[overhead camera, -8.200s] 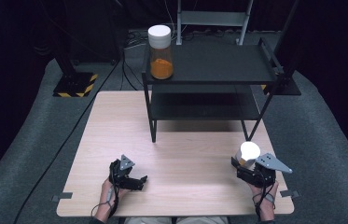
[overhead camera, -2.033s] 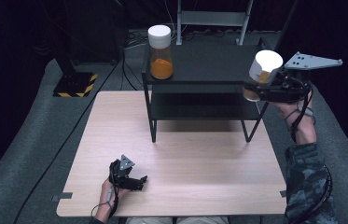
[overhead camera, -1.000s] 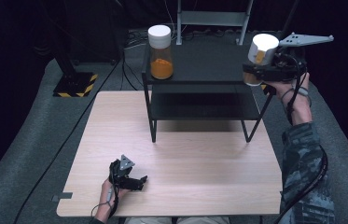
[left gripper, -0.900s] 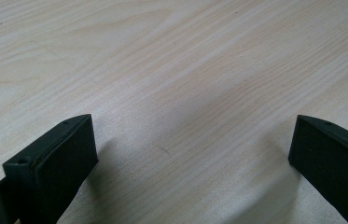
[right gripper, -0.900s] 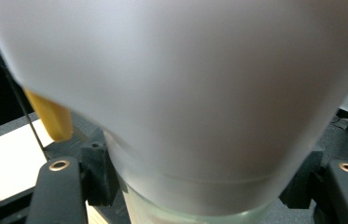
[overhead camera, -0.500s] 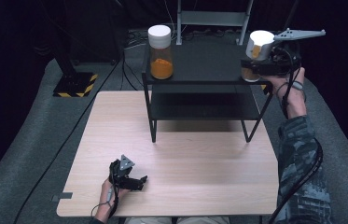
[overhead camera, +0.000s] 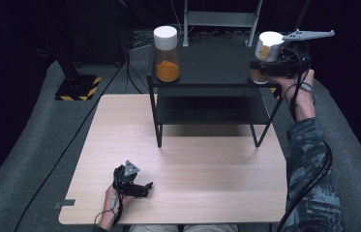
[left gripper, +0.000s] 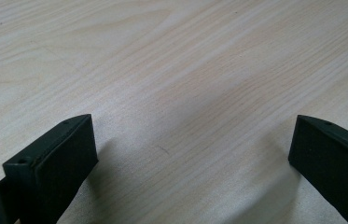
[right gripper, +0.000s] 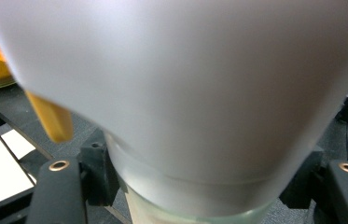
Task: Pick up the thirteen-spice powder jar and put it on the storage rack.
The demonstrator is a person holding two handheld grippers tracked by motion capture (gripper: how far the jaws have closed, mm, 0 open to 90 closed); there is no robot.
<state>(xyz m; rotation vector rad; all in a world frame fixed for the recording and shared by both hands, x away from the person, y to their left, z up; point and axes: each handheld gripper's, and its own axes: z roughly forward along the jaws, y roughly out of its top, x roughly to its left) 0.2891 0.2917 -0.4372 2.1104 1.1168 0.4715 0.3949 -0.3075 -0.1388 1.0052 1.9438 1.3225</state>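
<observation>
Two white-lidded jars [overhead camera: 167, 53] (no readable labels), one [overhead camera: 267, 53] in right gripper [overhead camera: 265, 67]

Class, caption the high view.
Right gripper holds a white-lidded jar at the black shelf; left gripper rests on table.

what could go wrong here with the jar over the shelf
1. The right gripper holds the white-lidded jar at the right end of the black shelf; set down that close to the edge, it might tip off.
2. The grip looks to sit just under the lid, so the jar could swing or slip.
3. The other jar stands well clear at the left end, so a knock seems unlikely.
</observation>
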